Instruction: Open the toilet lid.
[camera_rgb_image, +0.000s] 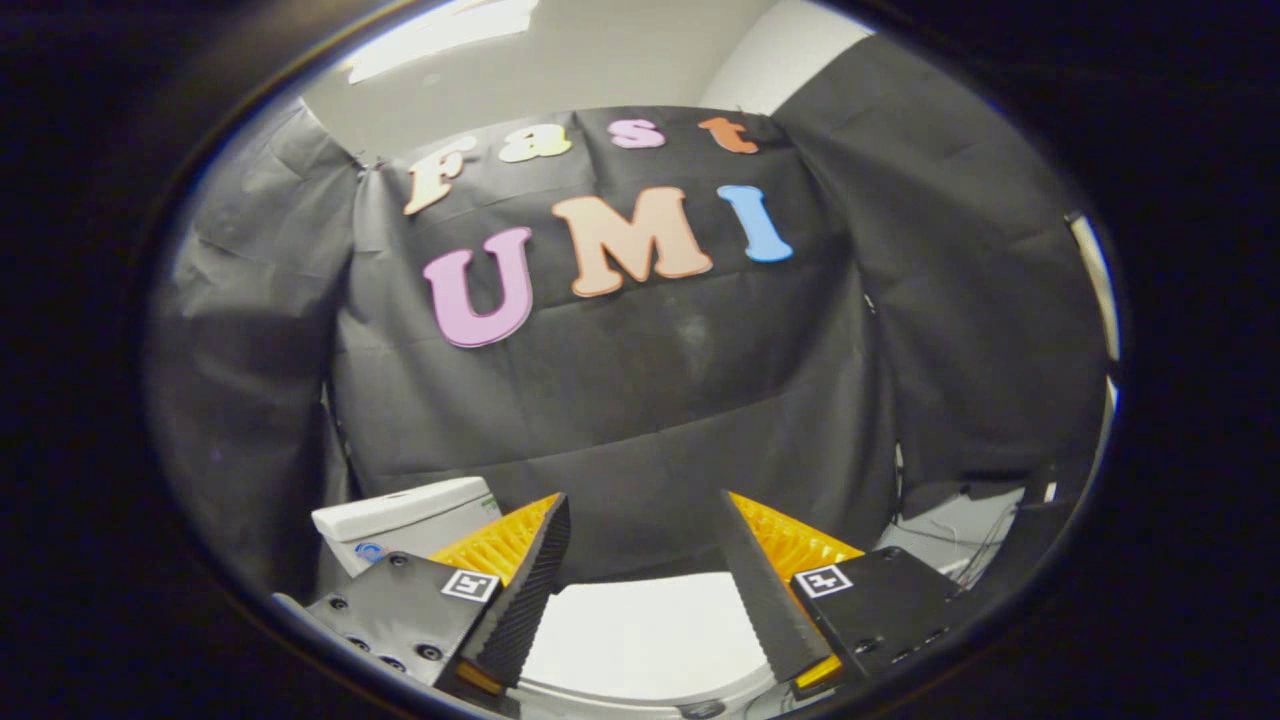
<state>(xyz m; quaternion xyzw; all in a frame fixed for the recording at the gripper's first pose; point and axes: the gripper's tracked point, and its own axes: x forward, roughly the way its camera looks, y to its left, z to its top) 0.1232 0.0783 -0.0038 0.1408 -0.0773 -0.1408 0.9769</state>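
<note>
Your hand-held gripper (643, 520) with its fingers spread wide and nothing between them, the white toilet lid (650, 635) lying closed just below the gap, the toilet tank (405, 520) beyond your left finger

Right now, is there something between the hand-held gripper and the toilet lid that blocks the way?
Nothing visible does. The hand-held gripper is open, and the white toilet lid lies directly between and below its fingers, still down. The white tank stands off to the side, beyond the fingers.
</note>
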